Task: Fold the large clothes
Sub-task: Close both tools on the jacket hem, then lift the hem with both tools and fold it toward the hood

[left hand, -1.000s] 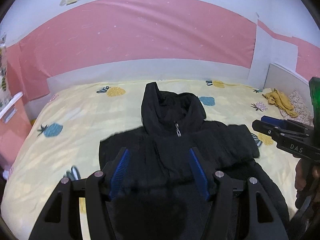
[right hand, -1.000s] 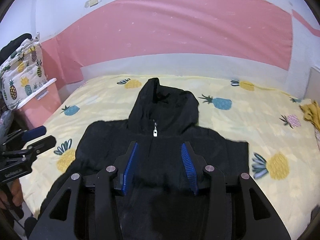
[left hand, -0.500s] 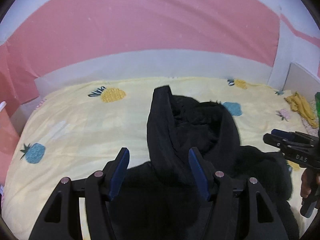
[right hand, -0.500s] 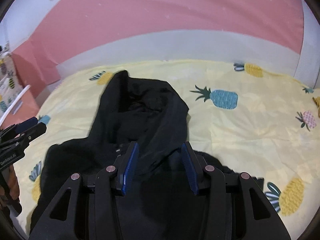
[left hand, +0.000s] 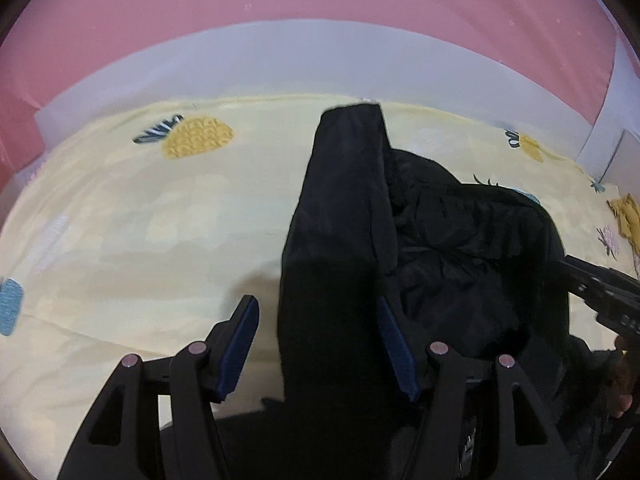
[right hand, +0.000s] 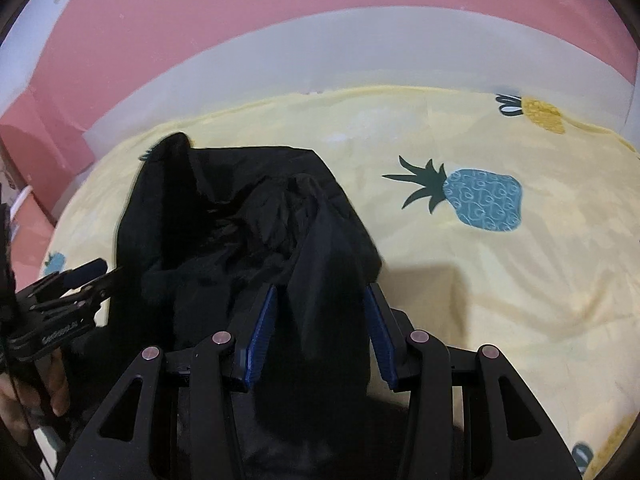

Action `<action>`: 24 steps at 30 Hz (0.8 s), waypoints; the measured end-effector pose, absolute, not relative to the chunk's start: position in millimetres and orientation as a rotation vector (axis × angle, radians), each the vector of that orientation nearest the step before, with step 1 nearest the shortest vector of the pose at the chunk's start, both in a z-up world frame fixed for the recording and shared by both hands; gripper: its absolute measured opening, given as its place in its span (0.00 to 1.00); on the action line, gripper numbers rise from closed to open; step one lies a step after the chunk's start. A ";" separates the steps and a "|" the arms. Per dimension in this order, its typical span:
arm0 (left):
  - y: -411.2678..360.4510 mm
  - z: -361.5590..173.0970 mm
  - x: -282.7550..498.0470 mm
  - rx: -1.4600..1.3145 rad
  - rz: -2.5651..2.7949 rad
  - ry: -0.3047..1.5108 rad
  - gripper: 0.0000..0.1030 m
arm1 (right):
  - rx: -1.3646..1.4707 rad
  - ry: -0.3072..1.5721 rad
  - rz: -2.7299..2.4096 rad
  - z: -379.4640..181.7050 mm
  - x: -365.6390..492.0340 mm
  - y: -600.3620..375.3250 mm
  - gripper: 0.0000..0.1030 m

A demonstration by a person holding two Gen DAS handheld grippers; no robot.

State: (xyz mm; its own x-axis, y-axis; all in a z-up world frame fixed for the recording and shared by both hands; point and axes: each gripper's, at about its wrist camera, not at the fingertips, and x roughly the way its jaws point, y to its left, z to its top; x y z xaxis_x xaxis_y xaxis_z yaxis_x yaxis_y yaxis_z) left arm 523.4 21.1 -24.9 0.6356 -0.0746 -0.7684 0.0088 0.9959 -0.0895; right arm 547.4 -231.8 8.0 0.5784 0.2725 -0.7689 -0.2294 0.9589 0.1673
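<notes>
A bedroom in a home is showing here. A bed (right hand: 460,128) is filling both views, wearing a pale yellow sheet (left hand: 120,240) printed with pineapples (right hand: 480,200). A pink-and-white wall (left hand: 320,12) is running behind it, and a black hooded jacket (left hand: 340,220) is lying spread on the sheet.

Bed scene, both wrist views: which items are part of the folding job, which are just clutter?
In the job:
- black hooded jacket, hood edges between the jaws of each tool
- left tool
- right tool

Lying about:
- yellow cloth at the bed's right edge
- pineapple-print bedsheet, only the work surface
</notes>
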 end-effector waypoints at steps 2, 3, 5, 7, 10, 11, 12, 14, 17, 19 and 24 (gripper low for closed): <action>19.8 -31.6 529.3 -0.093 -0.062 0.896 0.49 | 0.049 0.945 0.286 -0.8 562.1 -229.0 0.44; 18.7 -35.2 531.8 -0.095 -0.064 0.913 0.35 | 0.043 0.963 0.277 -3.9 565.6 -228.6 0.36; 14.1 -38.8 530.5 -0.064 -0.058 0.931 0.14 | 0.017 0.967 0.270 -4.2 565.0 -225.5 0.07; 11.3 -30.4 520.3 -0.040 -0.060 0.881 0.10 | 0.014 0.915 0.281 7.8 550.6 -226.8 0.05; 13.4 -6.4 493.6 -0.058 -0.081 0.804 0.08 | 0.029 0.850 0.290 29.8 527.9 -234.1 0.05; 15.2 2.3 483.7 -0.062 -0.087 0.780 0.08 | 0.044 0.821 0.299 41.9 512.7 -239.0 0.05; 17.8 12.3 470.4 -0.075 -0.101 0.754 0.08 | 0.047 0.805 0.306 47.8 505.7 -239.8 0.05; 24.2 28.8 446.7 -0.097 -0.122 0.715 0.08 | 0.061 0.758 0.320 66.7 474.3 -247.4 0.05; 34.9 48.1 406.8 -0.134 -0.150 0.671 0.08 | 0.093 0.706 0.344 86.7 432.7 -257.6 0.05; 40.3 57.6 378.0 -0.154 -0.172 0.645 0.08 | 0.126 0.683 0.364 93.8 406.7 -266.0 0.05; 46.0 59.6 317.9 -0.168 -0.187 0.623 0.08 | 0.205 0.704 0.385 79.1 340.9 -284.7 0.04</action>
State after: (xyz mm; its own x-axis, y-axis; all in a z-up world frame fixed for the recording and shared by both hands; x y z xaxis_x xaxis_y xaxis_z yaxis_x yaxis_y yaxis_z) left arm 317.9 46.0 59.6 0.7965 -0.2239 -0.5617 0.1232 0.9695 -0.2117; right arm 340.9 -284.7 79.1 0.6960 0.4103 -0.5893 -0.2741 0.9103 0.3101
